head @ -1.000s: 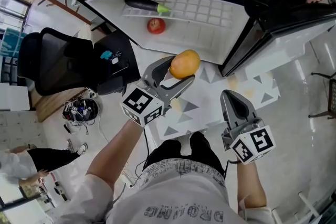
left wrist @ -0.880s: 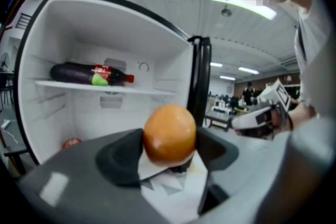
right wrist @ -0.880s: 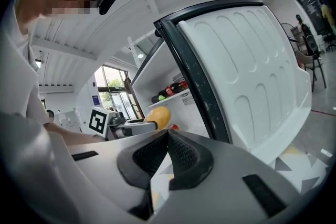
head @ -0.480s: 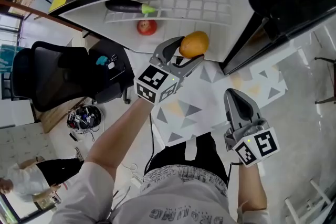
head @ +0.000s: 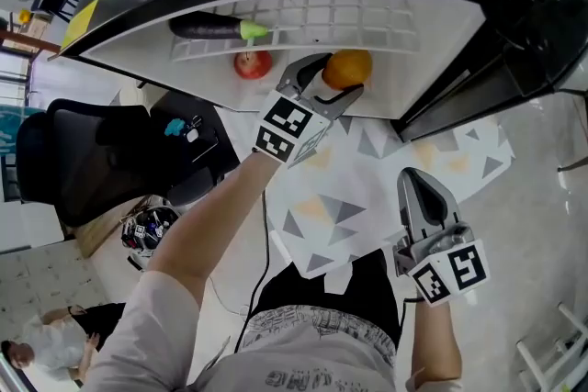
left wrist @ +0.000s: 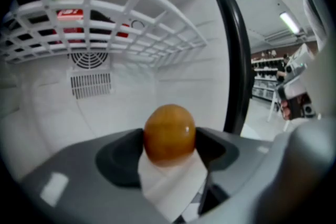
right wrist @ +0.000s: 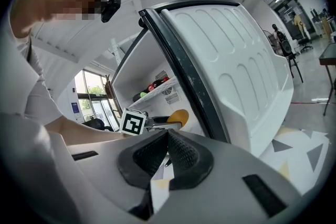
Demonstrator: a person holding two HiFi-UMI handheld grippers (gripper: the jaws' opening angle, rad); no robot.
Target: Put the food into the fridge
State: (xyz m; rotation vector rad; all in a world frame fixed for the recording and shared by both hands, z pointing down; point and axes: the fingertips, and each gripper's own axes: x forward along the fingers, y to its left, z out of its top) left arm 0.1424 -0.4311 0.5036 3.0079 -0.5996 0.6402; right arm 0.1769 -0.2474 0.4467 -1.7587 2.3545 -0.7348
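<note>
One orange fruit (left wrist: pixel 169 132) sits clamped in left gripper (head: pixel 331 81)

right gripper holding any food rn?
No: the right gripper has its jaws closed tip to tip with nothing between them; the orange fruit sits in the left gripper.

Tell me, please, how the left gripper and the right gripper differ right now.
The left gripper is shut on an orange fruit; the right gripper is shut on nothing. The left gripper reaches into the open fridge, below its wire shelf, while the right gripper hangs back outside, over the patterned floor. Both are grey and carry a marker cube.
</note>
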